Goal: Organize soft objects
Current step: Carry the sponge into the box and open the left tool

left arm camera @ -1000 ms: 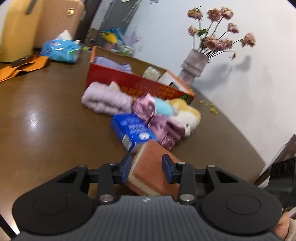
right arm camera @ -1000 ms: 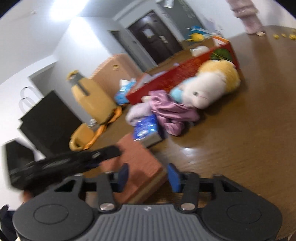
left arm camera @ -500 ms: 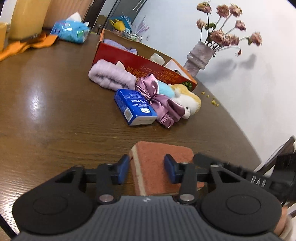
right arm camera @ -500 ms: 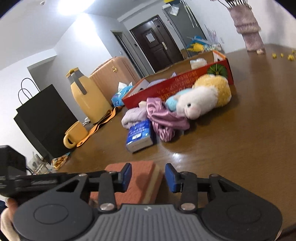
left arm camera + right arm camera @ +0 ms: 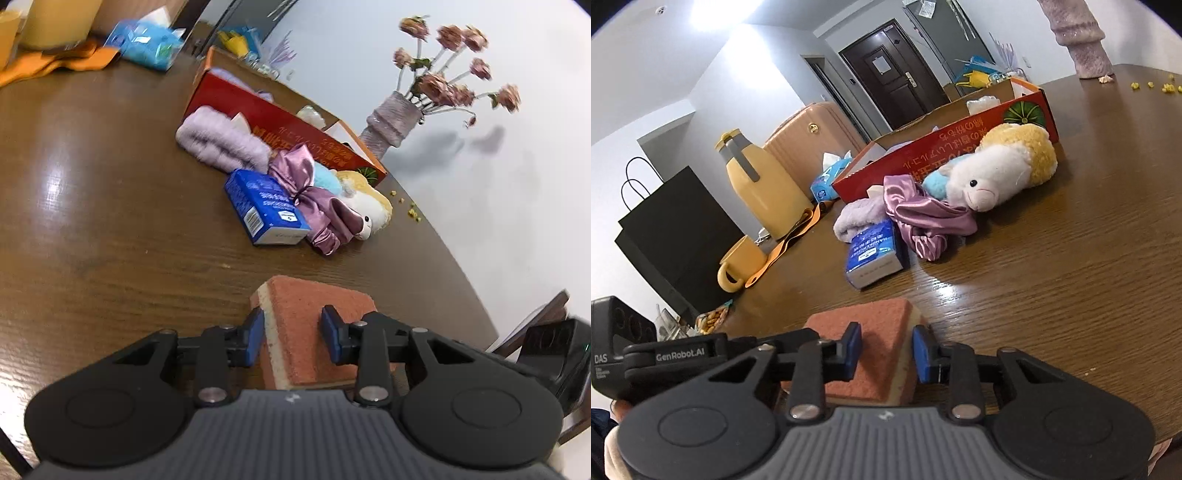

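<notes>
- Bare counter [image 5: 92, 206] lies open between the sponge [image 5: 314, 332] and the clutter beyond.
- A blue tissue pack [image 5: 264, 206], satin scrunchie [image 5: 317, 206] and plush toy [image 5: 1001, 170] crowd the front of the red box [image 5: 945, 147], blocking a low approach.
- Right of the plush toy the counter is clear up to the vase [image 5: 391, 118].
- A yellow jug [image 5: 761, 184] and mug [image 5: 738, 264] stand at the left edge.

one sponge [image 5: 310, 325], one plush toy [image 5: 1001, 173], one tissue pack [image 5: 264, 206], one box [image 5: 945, 147]

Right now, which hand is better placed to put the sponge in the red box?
Right, probably. On the right gripper the fingers have just been closing about the sponge, and the open red box lies ahead of it. Whether it grips, unclear.
</notes>
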Motion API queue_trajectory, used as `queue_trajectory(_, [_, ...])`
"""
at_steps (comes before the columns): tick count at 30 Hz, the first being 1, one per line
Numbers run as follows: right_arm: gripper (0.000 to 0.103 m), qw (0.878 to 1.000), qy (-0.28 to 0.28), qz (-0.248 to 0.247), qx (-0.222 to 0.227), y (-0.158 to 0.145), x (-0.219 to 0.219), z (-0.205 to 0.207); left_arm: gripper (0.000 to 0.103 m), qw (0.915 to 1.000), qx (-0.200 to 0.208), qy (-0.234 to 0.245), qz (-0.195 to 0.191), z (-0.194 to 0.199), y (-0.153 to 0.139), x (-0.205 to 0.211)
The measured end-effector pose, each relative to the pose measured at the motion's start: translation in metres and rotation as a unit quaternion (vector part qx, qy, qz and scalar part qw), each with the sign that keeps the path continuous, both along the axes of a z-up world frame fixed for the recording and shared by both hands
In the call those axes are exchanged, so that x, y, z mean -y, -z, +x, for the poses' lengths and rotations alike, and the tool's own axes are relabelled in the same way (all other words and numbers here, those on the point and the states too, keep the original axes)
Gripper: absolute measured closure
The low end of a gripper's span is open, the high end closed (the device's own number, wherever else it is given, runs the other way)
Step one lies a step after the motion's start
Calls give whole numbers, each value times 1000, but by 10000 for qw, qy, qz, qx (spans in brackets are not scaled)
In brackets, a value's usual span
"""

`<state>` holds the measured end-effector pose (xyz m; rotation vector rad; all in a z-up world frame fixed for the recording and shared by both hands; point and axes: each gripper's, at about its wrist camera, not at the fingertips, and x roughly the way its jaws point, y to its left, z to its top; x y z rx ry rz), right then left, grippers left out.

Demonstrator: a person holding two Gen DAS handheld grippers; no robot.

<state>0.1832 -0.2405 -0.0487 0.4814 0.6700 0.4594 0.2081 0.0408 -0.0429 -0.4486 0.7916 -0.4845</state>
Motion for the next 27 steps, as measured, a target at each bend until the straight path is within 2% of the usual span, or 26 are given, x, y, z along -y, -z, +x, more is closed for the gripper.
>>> queue_trajectory(6, [76,10000,-42,-6,-58,-5,1,5,72,10000,-62,38,-60,4,-4,0])
queue_trajectory(10, [77,9989,-85,65,446,-38,11,13,72,9986,438,128,-263,13,-33,-1])
queue_trajectory(12, [78,9963,-78,46,849,-63,19,30,72,9956,815,222,-395,37,-61,2])
queue_trajectory(15, [78,9914,-35,-177,1299,-101,33,92,72,9921,1207,267,-228,98,-101,22])
queue_trajectory(17, [78,9928,-10,-299,1161,-117,39,151,72,9919,1249,208,22,152,-116,39])
queue_trajectory(20, [78,9951,-54,-561,817,-126,42,254,73,9956,891,26,292,244,-118,56])
queue_trajectory(23, [78,9984,-133,-512,195,-110,41,355,73,9981,334,-244,466,330,-104,61])
queue_trajectory(25, [78,9992,-55,-378,-108,-93,40,399,73,9979,-85,-452,463,372,-89,62])
queue_trajectory(27, [78,9984,-38,-381,-409,-76,39,435,73,9956,-209,-563,722,397,-78,68])
